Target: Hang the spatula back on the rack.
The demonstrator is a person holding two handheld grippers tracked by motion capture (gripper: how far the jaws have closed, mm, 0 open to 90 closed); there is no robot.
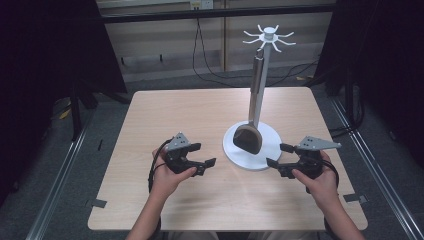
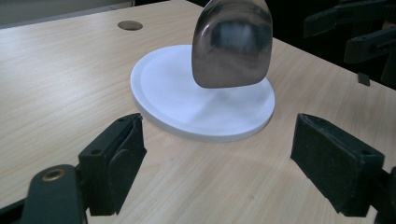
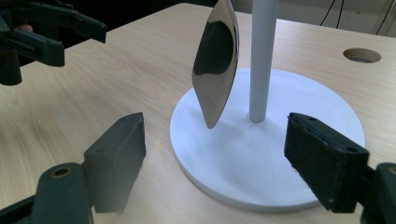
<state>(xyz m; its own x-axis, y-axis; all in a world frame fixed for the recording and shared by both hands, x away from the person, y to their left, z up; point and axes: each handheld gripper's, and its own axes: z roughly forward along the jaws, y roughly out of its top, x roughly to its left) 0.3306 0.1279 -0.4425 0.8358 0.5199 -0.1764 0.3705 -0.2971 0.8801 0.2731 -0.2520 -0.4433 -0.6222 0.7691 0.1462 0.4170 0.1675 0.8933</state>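
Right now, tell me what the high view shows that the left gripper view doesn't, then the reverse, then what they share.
High view alone: the white rack's spoked hook crown, its upright white pole, the shiny metal spatula's long handle, and the person's left hand. Left gripper view alone: the round hole in the light wooden table and the open left gripper seen close, nothing between its pads. Both: the round white base, the spatula's blade hanging above it, and the open right gripper.

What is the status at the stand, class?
Left tongs open, empty. Right tongs open, empty. Spatula hanging on white stand, untouched. Nothing between tongs and spatula.
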